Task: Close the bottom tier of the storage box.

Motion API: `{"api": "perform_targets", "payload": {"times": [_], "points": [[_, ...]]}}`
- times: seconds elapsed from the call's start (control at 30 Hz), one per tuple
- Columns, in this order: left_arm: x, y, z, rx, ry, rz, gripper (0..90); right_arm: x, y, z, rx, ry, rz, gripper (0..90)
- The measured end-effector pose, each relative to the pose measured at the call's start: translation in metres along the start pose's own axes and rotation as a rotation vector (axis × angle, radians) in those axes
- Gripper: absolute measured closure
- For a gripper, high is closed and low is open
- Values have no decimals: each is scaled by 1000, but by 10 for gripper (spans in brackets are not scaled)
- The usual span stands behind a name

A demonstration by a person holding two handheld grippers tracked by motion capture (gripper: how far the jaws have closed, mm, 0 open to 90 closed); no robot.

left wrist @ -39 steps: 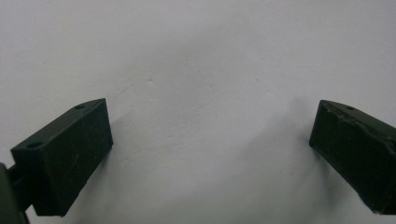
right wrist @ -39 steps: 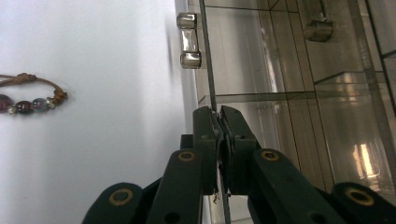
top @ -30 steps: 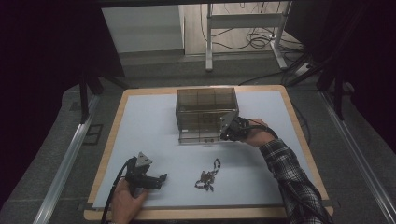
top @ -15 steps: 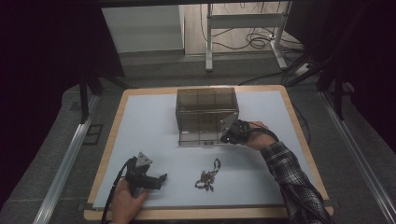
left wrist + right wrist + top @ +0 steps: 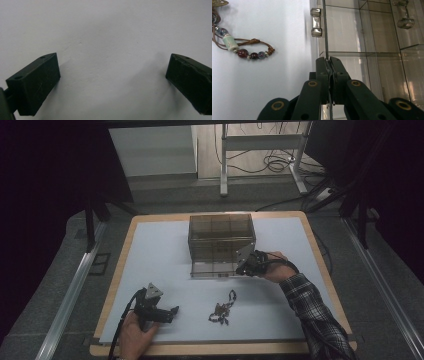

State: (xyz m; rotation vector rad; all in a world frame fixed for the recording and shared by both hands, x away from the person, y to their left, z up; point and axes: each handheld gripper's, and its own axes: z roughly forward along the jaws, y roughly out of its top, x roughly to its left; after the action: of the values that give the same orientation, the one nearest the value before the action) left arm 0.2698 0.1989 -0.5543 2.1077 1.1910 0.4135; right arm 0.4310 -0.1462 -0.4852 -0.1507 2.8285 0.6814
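Opening the hinged front panel (image 5: 325, 30) of the smoked acrylic display case (image 5: 220, 237), by the look of it: right gripper (image 5: 329, 65) clamped edge-on upon that thin clear panel, jaws pressed together on either side of it, just below the small clear handle (image 5: 316, 22). Seen from above, right gripper (image 5: 248, 265) at the case's front right corner, panel lying low in front of the case (image 5: 212, 268). Beaded cord necklace (image 5: 223, 306) on the white mat (image 5: 165, 245) in front of the case, apart from it; ceramic tube bead and purple beads plain in the right gripper view (image 5: 242, 48). Left gripper (image 5: 169, 312) well left of the necklace, jaws wide apart over bare mat, holding nothing. Next, probably: letting go of the panel once fully down, then fetching the necklace for a compartment, pinching the cord rather than a bead.
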Motion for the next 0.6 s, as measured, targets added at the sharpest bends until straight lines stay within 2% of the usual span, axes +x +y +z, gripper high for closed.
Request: {"api": "perform_targets", "payload": {"times": [0.6], "points": [[0, 0, 0, 0, 0, 0, 0, 8, 0, -2, -5, 8, -9, 857]]}}
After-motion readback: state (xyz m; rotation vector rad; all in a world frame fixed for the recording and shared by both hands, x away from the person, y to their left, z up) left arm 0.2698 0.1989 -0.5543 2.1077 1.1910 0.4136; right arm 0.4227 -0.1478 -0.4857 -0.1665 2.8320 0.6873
